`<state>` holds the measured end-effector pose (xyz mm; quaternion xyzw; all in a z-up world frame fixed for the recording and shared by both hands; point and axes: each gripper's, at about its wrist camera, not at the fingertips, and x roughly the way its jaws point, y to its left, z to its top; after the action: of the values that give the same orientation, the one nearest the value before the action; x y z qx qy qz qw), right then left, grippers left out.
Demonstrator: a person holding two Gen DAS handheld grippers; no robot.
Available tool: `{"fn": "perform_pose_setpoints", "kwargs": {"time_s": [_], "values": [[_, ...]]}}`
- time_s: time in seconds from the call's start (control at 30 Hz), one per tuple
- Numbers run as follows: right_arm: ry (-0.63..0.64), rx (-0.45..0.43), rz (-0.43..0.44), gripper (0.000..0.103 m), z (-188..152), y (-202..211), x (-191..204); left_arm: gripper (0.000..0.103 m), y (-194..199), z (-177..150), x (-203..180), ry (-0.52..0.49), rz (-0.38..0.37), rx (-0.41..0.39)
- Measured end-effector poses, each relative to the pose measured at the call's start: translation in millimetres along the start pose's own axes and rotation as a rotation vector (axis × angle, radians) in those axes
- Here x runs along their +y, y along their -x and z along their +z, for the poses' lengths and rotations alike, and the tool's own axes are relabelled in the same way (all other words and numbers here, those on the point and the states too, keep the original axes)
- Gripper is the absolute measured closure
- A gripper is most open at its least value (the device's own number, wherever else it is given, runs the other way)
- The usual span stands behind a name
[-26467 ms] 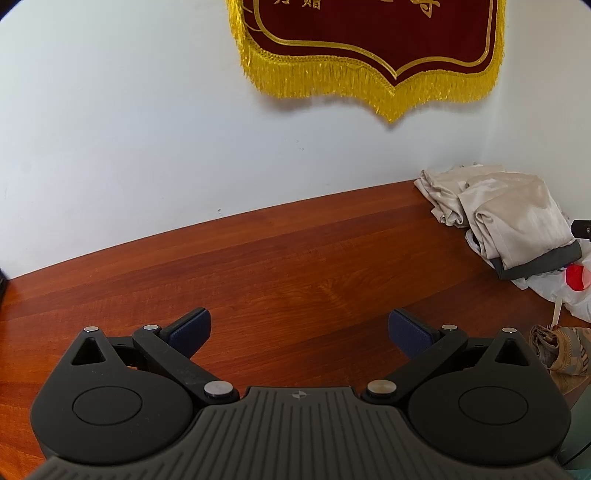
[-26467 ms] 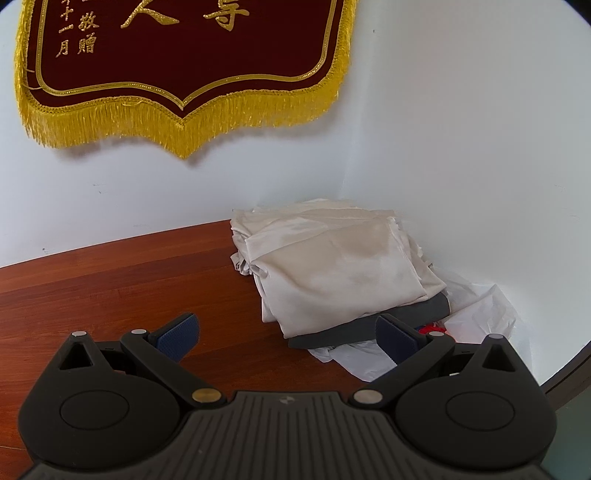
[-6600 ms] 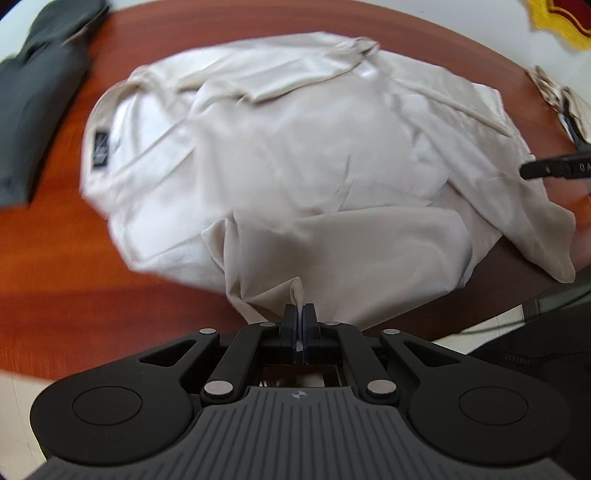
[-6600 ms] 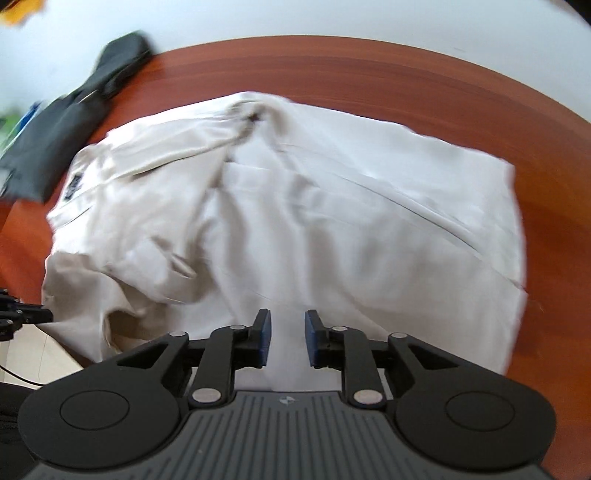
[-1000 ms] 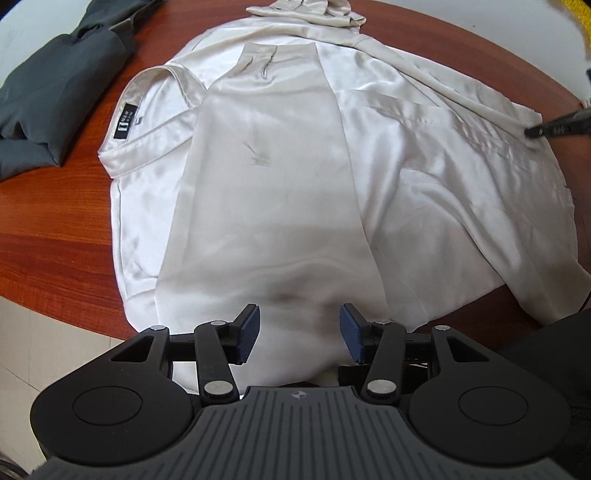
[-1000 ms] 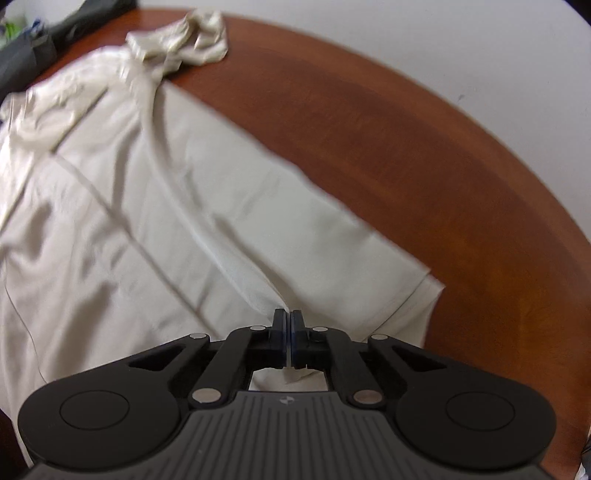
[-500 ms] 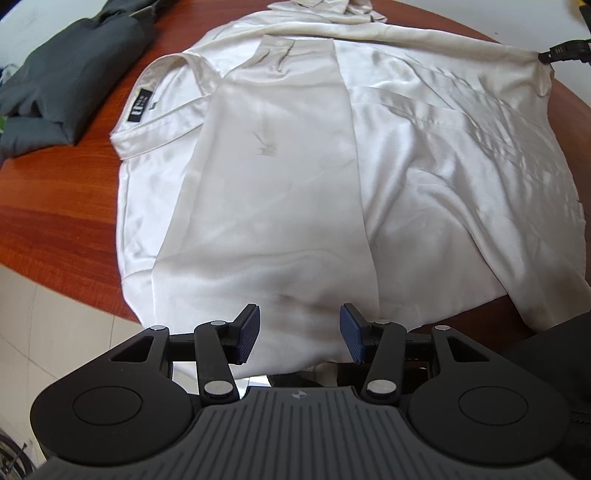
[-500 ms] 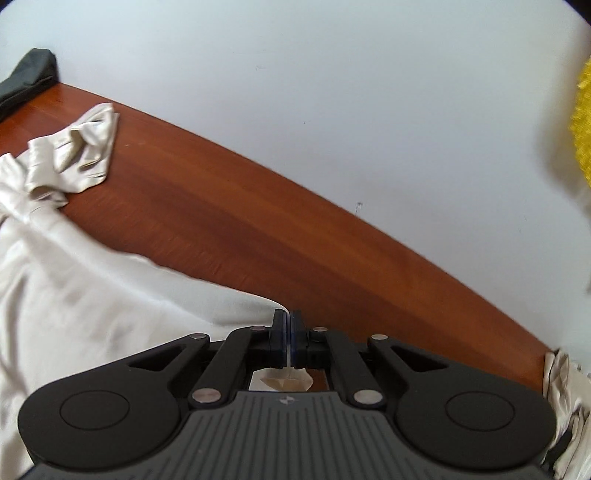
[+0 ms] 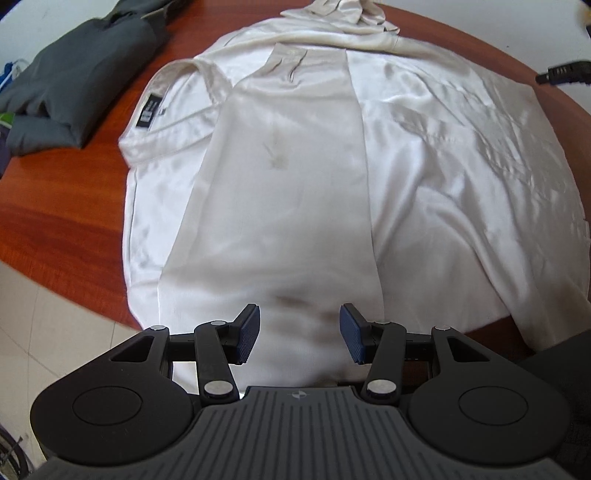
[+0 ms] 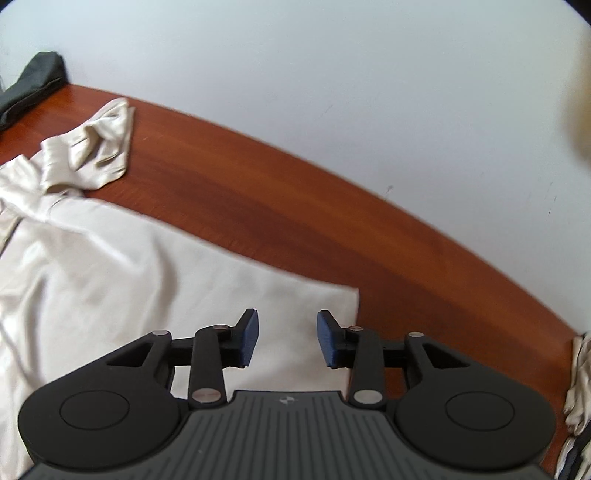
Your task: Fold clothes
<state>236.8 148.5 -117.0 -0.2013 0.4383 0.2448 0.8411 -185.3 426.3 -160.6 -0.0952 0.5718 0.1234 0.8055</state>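
Note:
A cream satin shirt (image 9: 332, 177) lies spread flat on the brown wooden table (image 9: 55, 206), collar and black label to the left, one sleeve bunched at the far edge (image 9: 343, 9). My left gripper (image 9: 298, 334) is open over the shirt's near side, which hangs over the table edge; nothing is between its blue pads. In the right wrist view the shirt's corner (image 10: 332, 295) lies flat on the table (image 10: 332, 229). My right gripper (image 10: 287, 338) hovers over that corner with its jaws opening and the cloth lying free beneath. The bunched sleeve (image 10: 96, 147) sits to the far left.
A folded dark grey garment (image 9: 77, 70) lies at the table's left end. The other gripper's black tip (image 9: 561, 75) shows at the far right. A white wall (image 10: 295, 74) runs behind the table. More pale clothes (image 10: 580, 376) are piled at the right. Tiled floor (image 9: 55, 325) lies below.
My right gripper was shut on the shirt's corner, drew it out towards the wall side, and has now let it go; the corner lies flat. The left gripper stays open in place.

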Motion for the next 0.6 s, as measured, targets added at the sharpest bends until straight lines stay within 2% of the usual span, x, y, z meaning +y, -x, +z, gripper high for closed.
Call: {"fn": "perform_pose_setpoints", "kwargs": {"time_s": [0.23,0.27,0.33,0.37,0.6], "values": [[0.004,0.051,0.047,0.059,-43.7,21.5,22.7,0.052,-5.5,28.1,5.7,-0.070,-0.009,-0.029],[-0.003,0.058,0.060,0.058,-53.7,26.3,25.7,0.052,-6.1,30.8,6.9,-0.078,-0.010,-0.031],[-0.023,0.065,0.090,0.047,-67.6,32.1,29.6,0.049,-8.4,39.1,12.6,-0.096,-0.009,-0.037],[-0.034,0.073,0.099,0.046,-73.6,33.2,32.8,0.047,-9.3,42.2,15.4,-0.101,-0.009,-0.039],[-0.098,0.116,0.130,0.046,-116.0,51.4,50.5,0.045,-19.1,69.2,36.8,-0.143,-0.009,-0.061]]}}
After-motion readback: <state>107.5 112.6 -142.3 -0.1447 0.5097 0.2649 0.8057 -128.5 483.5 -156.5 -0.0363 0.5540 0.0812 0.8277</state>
